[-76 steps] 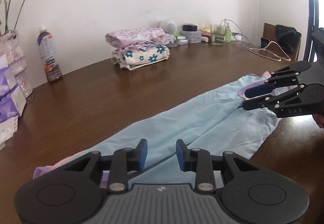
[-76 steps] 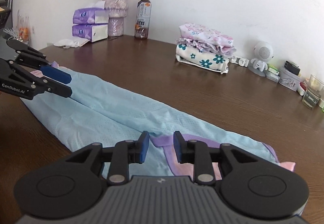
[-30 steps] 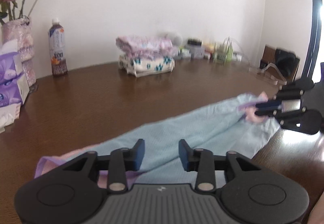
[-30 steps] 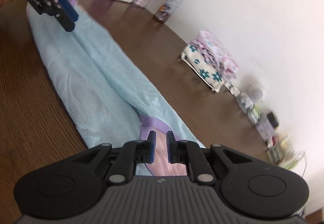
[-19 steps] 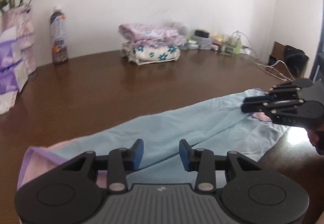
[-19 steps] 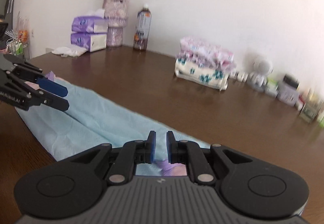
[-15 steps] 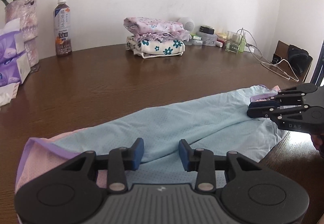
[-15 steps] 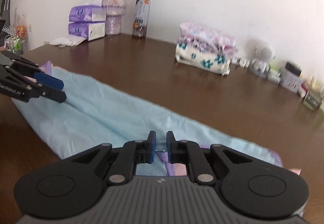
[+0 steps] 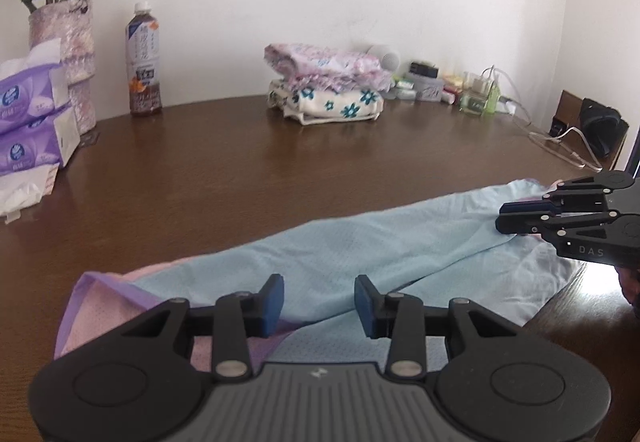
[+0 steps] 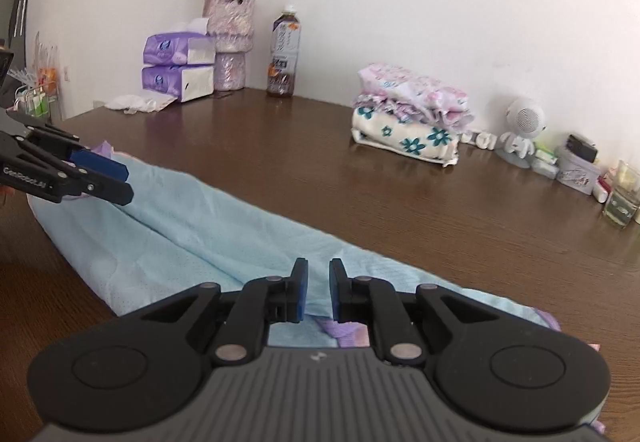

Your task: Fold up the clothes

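- Presently, the brown wooden counter [image 9: 320,162] carries the whole job; its near half is given over to the work and its far edge, along the wall, holds the bystanders.
- The light blue garment [image 9: 360,254] lies flat in a long narrow band along the counter's near edge, already doubled lengthwise by the look of the centre crease. Judged: laid out this way so that each end falls to one gripper for the next fold, end to end.
- A pink and purple trimmed part shows at both ends of the garment, under each gripper.
- The folded pile [image 10: 412,122] of floral clothes sits well apart near the wall, evidently finished work kept out of the folding area.
- Vase [image 10: 229,38], tissue packs [image 10: 178,66] and bottle [image 10: 284,54] stand against the wall, clear of the cloth.
- The left gripper [image 9: 319,300] hovers low over its end, fingers spread, nothing between them.
- The right gripper [image 10: 317,290] sits over the opposite end, fingers narrowly parted with a visible gap; no cloth is pinched.
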Demonstrator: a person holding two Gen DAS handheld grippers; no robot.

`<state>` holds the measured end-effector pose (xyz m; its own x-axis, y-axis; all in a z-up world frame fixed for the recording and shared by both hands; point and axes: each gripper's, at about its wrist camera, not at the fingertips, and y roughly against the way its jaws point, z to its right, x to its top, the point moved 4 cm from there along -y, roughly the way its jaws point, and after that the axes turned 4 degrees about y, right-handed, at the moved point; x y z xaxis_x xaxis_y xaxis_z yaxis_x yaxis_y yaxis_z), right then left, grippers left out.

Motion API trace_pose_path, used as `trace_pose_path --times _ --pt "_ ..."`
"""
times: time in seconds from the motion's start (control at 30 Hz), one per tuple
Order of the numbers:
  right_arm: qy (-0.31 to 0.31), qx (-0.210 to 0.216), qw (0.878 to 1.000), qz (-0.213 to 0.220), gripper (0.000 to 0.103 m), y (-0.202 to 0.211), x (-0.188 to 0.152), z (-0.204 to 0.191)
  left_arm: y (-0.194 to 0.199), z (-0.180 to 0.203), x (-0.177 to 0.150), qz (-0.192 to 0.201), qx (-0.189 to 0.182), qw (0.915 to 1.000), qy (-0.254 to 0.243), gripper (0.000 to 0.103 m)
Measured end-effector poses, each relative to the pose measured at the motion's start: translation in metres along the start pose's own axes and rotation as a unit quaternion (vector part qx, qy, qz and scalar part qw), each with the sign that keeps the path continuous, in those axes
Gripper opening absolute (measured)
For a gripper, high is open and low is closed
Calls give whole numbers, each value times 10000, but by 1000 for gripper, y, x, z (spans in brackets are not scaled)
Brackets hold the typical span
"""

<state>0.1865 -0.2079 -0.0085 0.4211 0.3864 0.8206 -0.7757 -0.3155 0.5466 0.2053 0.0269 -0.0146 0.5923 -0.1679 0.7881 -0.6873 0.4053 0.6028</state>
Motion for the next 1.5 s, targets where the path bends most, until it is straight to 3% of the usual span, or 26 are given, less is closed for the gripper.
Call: trace_pose_path --times 0.23,0.43,0.73,1.5 --pt "-273 173 9992 -245 11 -13 -8 4 8 -16 2 137 6 9996 231 37" --pt "-207 148 9994 -253 12 -14 -10 1 17 -36 6 366 362 9973 515 38" --pt "-183 134 9994 -257 12 -15 -9 1 4 -31 0 146 432 9984 328 38" --pt "-147 114 9995 -260 13 -15 -8 0 2 -28 -2 153 433 9987 242 42"
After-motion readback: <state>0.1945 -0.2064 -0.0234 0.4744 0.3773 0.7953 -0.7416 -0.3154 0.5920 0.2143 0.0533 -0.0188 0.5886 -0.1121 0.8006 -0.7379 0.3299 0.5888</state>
